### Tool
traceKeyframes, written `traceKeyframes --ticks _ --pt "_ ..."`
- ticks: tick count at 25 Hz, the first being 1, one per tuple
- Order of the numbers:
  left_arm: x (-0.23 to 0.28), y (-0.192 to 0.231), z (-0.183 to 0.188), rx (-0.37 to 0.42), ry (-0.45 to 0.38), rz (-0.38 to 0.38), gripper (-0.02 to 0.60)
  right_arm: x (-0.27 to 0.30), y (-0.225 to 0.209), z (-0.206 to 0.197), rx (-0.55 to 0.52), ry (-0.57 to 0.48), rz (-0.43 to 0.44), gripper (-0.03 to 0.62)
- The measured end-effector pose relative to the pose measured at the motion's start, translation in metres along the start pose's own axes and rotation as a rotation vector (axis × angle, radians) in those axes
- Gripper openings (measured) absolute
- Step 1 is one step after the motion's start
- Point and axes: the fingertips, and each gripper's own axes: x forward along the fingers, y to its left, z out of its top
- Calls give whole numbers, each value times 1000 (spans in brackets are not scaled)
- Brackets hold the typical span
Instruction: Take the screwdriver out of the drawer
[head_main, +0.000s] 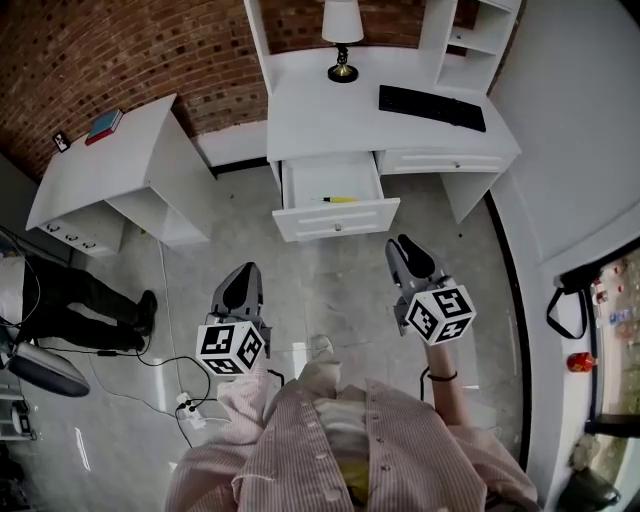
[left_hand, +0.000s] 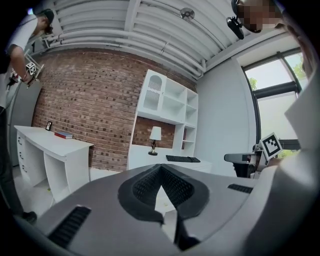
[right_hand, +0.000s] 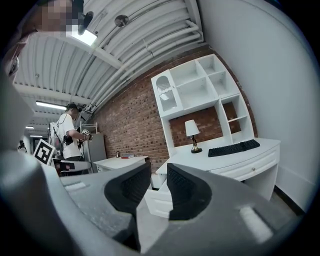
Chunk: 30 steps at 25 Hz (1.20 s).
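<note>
Head view: screwdriver (head_main: 340, 199), apparently light and rigid, in open drawer (head_main: 337, 218); grip yellow handle; right tool (head_main: 402, 243) agape, empty; left tool (head_main: 244, 270) closed.

drawer (head_main: 336, 219) open, under the tabletop (head_main: 310, 110) edge | yellow screwdriver (head_main: 340, 199) lying inside drawer | left gripper (head_main: 245, 274) and right gripper (head_main: 401, 247) near drawer front, not touching | lamp (head_main: 342, 35), keyboard (head_main: 431, 106) on tabletop behind drawer
</note>
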Motion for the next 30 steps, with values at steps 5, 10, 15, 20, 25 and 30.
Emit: traceKeyframes --ticks 5,10,15,20,25,30 --pt "41 24 6 -12 12 -16 -2 45 -15 4 -8 16 -23 101" --pt "73 47 13 -19 16 -29 -2 86 -27 6 7 27 -59 109" --pt "98 64 15 -25 26 -40 -2 118 -36 5 1 51 -79 109" --pt "119 74 10 -36 49 -45 -2 141 -48 -1 -46 97 -99 109" --pt "149 81 1 -53 75 -40 -2 170 -69 -5 -49 118 -89 107" --pt "194 95 -9 -90 121 -23 -2 214 -87 -14 -93 180 -14 107"
